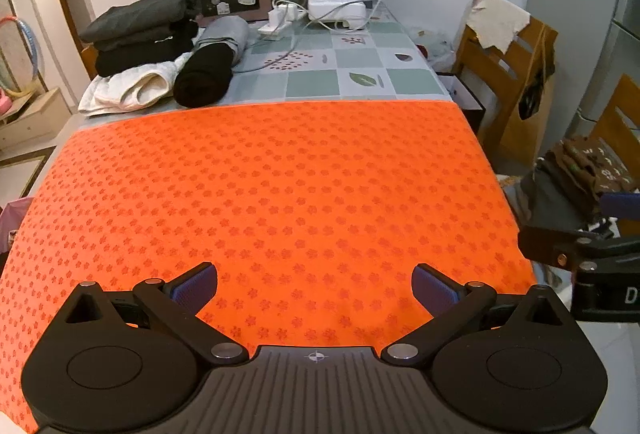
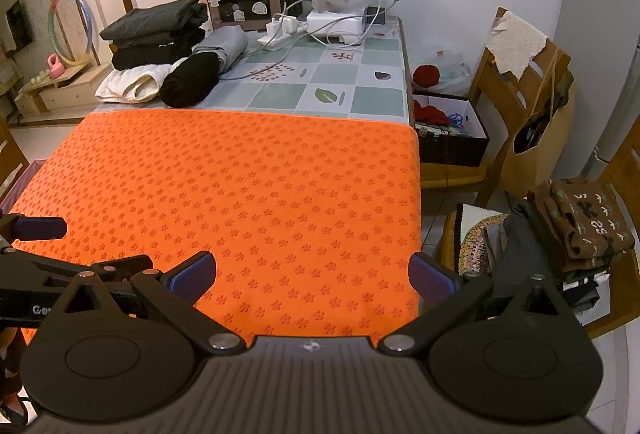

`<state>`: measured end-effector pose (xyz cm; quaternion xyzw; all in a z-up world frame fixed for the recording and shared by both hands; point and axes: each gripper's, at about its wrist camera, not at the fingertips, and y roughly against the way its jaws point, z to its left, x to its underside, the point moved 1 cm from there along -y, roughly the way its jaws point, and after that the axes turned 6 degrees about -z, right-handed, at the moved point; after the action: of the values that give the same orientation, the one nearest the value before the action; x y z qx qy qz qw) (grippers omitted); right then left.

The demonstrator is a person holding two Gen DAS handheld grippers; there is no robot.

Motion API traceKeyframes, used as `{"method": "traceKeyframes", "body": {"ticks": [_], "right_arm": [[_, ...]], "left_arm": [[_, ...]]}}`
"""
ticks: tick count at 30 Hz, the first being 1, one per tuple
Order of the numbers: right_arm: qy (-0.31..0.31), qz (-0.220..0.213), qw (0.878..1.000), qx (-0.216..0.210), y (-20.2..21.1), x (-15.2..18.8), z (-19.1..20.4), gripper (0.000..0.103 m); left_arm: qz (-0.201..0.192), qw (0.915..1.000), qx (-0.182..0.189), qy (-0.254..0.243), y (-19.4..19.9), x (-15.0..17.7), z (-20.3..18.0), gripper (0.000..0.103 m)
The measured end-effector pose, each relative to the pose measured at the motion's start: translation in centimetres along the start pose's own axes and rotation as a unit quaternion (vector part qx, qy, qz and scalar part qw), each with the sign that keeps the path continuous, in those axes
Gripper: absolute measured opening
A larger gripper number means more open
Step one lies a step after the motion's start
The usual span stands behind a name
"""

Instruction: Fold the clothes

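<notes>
Both the left gripper (image 1: 314, 288) and right gripper (image 2: 312, 276) hung wide apart, holding nothing, over the table's near edge and its bare orange mat (image 1: 272, 194). Folded clothes (image 1: 160, 54) sat stacked at the far-left corner, the black roll (image 1: 206, 74) pointing lengthwise away; more folded clothes (image 2: 580, 222) lay on a chair (image 2: 624, 274) off the right edge.

Left gripper (image 1: 314, 288) spread wide over orange mat (image 1: 280, 186); folded clothes (image 1: 160, 46) beyond.

Your folded dark clothes (image 1: 140, 34) sit stacked beyond the orange mat's (image 1: 272, 194) far-left corner, rolled black garment (image 1: 204, 74) beside them.
</notes>
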<state>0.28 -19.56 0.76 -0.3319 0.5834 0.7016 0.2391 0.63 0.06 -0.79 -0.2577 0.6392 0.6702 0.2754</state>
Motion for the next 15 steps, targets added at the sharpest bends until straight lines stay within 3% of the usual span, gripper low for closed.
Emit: {"method": "traceKeyframes", "body": {"ticks": [9, 15], "right_arm": [[0.0, 0.004, 1.0, -0.008, -0.2, -0.4, -0.4, 0.103], [0.003, 0.003, 1.0, -0.009, -0.3, -0.4, -0.3, 0.103]], "left_arm": [[-0.002, 0.9999, -0.015, -0.004, 0.3, 0.3, -1.1, 0.102], [0.006, 1.0, 0.001, 0.0, 0.1, 0.1, -0.1, 0.102]]}}
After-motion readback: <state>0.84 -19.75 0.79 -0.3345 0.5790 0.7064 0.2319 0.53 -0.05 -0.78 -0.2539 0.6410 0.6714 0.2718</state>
